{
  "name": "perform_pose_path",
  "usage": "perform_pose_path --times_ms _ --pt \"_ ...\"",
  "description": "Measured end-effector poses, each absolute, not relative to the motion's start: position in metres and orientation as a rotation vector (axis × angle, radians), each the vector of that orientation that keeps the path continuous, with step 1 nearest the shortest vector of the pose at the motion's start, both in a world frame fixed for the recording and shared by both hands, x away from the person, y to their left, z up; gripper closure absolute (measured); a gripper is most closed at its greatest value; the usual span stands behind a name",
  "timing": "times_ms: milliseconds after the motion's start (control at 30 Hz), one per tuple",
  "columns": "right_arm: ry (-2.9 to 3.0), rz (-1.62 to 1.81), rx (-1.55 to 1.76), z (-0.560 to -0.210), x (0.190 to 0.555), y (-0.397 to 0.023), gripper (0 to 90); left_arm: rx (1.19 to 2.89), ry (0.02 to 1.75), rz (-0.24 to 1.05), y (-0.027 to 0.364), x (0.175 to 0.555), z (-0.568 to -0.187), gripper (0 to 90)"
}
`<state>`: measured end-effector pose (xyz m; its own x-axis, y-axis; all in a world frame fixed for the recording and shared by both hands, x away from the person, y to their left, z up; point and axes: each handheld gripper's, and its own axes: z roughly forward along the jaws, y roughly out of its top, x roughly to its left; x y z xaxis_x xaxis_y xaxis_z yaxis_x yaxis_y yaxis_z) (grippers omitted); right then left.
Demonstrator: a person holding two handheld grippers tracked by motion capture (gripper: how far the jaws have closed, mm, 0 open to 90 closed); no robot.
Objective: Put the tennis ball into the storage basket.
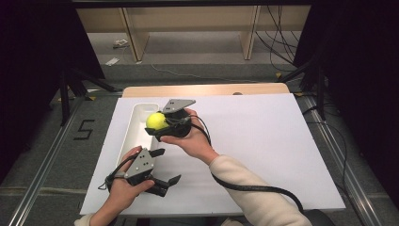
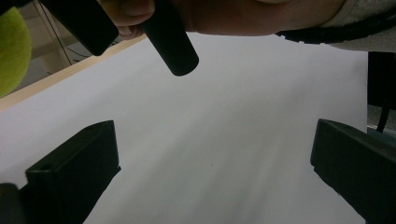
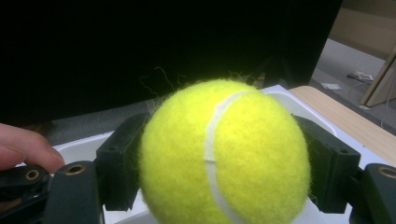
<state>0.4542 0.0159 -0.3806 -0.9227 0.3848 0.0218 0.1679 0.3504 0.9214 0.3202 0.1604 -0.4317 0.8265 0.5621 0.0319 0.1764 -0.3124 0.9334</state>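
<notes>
Tennis ball held over the tray

The right gripper (image 1: 159,126) clamps the tennis ball (image 1: 156,120) just above the white tray (image 1: 136,123); the left gripper (image 1: 165,167) hovers with jaws spread, empty, over the white board (image 1: 263,141).

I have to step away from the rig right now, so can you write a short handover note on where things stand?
Right gripper: shut on the tennis ball, held above the white tray at the left of the white board.
Left gripper: open, holding nothing, low over the board near the tray's near end.
Done: the ball is picked up and carried over the tray.
Left: probably lower the ball into the tray and open the right gripper; the ball is not yet released.
</notes>
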Motion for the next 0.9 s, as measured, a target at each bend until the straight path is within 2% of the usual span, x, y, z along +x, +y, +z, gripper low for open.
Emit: perform_pose_path --times_ms 900 --pt "2.426 1.604 0.482 -0.381 0.459 0.028 26.5 1.88 0.557 0.422 0.16 0.32 -0.432 0.6"
